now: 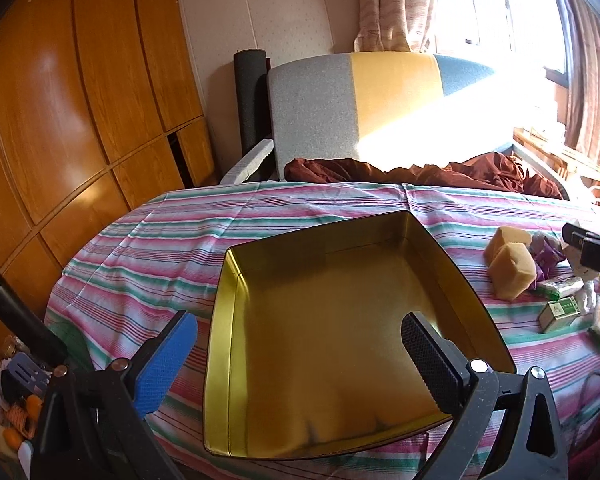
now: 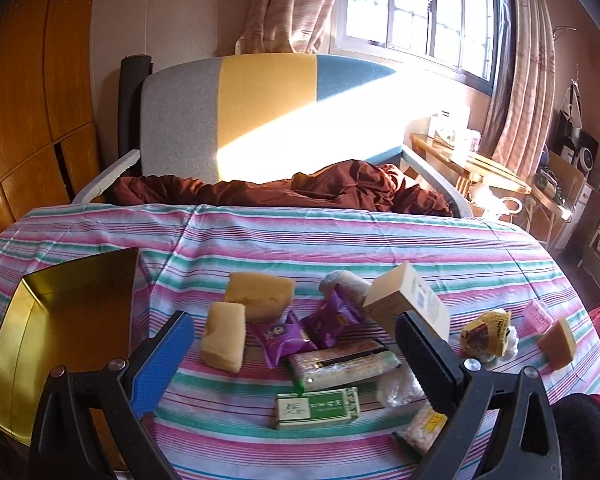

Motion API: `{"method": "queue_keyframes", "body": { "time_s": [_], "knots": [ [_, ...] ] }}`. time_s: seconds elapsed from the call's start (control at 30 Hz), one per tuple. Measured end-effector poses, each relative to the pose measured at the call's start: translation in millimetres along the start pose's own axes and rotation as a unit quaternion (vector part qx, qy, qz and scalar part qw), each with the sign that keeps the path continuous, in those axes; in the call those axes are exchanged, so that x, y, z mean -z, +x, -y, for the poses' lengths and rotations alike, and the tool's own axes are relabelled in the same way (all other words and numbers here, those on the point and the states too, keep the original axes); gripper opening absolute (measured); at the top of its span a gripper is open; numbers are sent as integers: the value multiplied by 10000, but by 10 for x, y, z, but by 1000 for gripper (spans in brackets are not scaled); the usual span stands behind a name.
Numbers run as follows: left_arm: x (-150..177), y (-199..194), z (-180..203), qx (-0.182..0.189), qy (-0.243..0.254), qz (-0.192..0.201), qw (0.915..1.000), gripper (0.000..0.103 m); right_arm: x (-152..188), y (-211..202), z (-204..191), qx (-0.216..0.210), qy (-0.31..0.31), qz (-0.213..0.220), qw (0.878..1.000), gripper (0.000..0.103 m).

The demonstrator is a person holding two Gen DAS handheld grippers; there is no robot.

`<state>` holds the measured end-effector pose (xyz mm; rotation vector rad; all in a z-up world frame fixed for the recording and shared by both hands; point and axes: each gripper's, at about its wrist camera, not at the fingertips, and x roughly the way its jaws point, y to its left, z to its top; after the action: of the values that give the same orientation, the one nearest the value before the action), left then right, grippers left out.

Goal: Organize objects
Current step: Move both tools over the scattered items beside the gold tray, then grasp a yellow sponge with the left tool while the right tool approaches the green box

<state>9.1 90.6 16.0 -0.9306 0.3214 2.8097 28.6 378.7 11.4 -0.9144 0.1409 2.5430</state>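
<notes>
An empty gold metal tin (image 1: 236, 320) sits on the striped tablecloth. My left gripper (image 1: 300, 332) hovers open over the tin's near side, holding nothing. The tin (image 2: 16, 336) shows at the left edge of the right wrist view. My right gripper (image 2: 294, 336) hangs open above a pile of items: two yellow sponges (image 2: 224, 340) (image 2: 260, 294), purple snack packets (image 2: 280, 338), a beige box (image 2: 404, 300), a long wrapped packet (image 2: 344, 366) and a green-and-white box (image 2: 318, 406). The sponges (image 1: 512, 270) and green box (image 1: 560, 314) appear right of the tin in the left wrist view, where the right gripper (image 1: 592, 250) peeks in.
A crocheted item (image 2: 486, 338), a pink piece (image 2: 538, 314) and another sponge (image 2: 558, 342) lie at the table's right. A sofa with a brown cloth (image 2: 300, 188) stands behind the table. Wooden cabinets (image 1: 80, 120) line the left. Kitchen tools (image 1: 20, 384) sit off the table's left edge.
</notes>
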Motion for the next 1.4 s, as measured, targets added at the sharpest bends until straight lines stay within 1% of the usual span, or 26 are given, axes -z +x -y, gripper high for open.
{"method": "queue_keyframes", "body": {
  "time_s": [0.07, 0.17, 0.3, 0.37, 0.43, 0.5, 0.53, 0.57, 0.6, 0.67, 0.73, 0.87, 0.97, 1.07, 1.13, 1.27, 1.4],
  "knots": [
    [-16, -1, 84, 90, 77, 13, 9999, 103, -63, 51, 178, 106, 110, -12, 9999, 102],
    [-38, 13, 217, 218, 254, 4, 9994, 103, -135, 129, 467, 377, 267, 62, 9989, 102],
    [-63, 55, 414, 534, 547, -44, 9971, 103, -121, 250, 832, 745, 503, 99, 9959, 102],
    [-73, 74, 516, 810, 654, -72, 9945, 103, -59, 320, 1007, 830, 710, 47, 9940, 102],
    [-94, 110, 626, 1211, 705, -197, 9899, 103, 16, 386, 1180, 817, 1058, -61, 9910, 102],
    [-115, 178, 737, 1740, 665, -476, 9813, 103, 60, 466, 1323, 744, 1440, -264, 9864, 102],
    [-122, 210, 796, 1973, 628, -579, 9766, 103, 73, 486, 1384, 663, 1634, -293, 9839, 102],
    [-128, 229, 858, 2136, 626, -618, 9730, 103, 82, 492, 1439, 614, 1793, -309, 9814, 102],
    [-129, 236, 935, 2211, 686, -604, 9710, 103, 91, 495, 1477, 600, 1887, -323, 9797, 102],
    [-146, 244, 1118, 2248, 913, -565, 9685, 103, 113, 499, 1521, 576, 1999, -378, 9774, 102],
    [-178, 294, 1264, 2392, 1033, -656, 9632, 103, 133, 505, 1539, 493, 2093, -439, 9756, 102],
    [-280, 482, 1503, 2675, 1000, -967, 9535, 103, 148, 528, 1543, 411, 2140, -475, 9748, 102],
    [-374, 630, 1660, 2782, 915, -1151, 9492, 102, 153, 547, 1542, 358, 2175, -513, 9741, 102],
    [-456, 771, 1846, 2638, 1053, -1127, 9522, 102, 157, 564, 1555, 317, 2217, -542, 9731, 102],
    [-488, 878, 1960, 2548, 1150, -1145, 9533, 100, 160, 567, 1575, 295, 2264, -542, 9721, 102],
    [-516, 1085, 2123, 2497, 1246, -1282, 9517, 95, 183, 574, 1646, 269, 2434, -554, 9680, 102],
    [-509, 1234, 2241, 2443, 1286, -1364, 9514, 93, 201, 632, 1671, 204, 2529, -698, 9648, 102]
  ]
}}
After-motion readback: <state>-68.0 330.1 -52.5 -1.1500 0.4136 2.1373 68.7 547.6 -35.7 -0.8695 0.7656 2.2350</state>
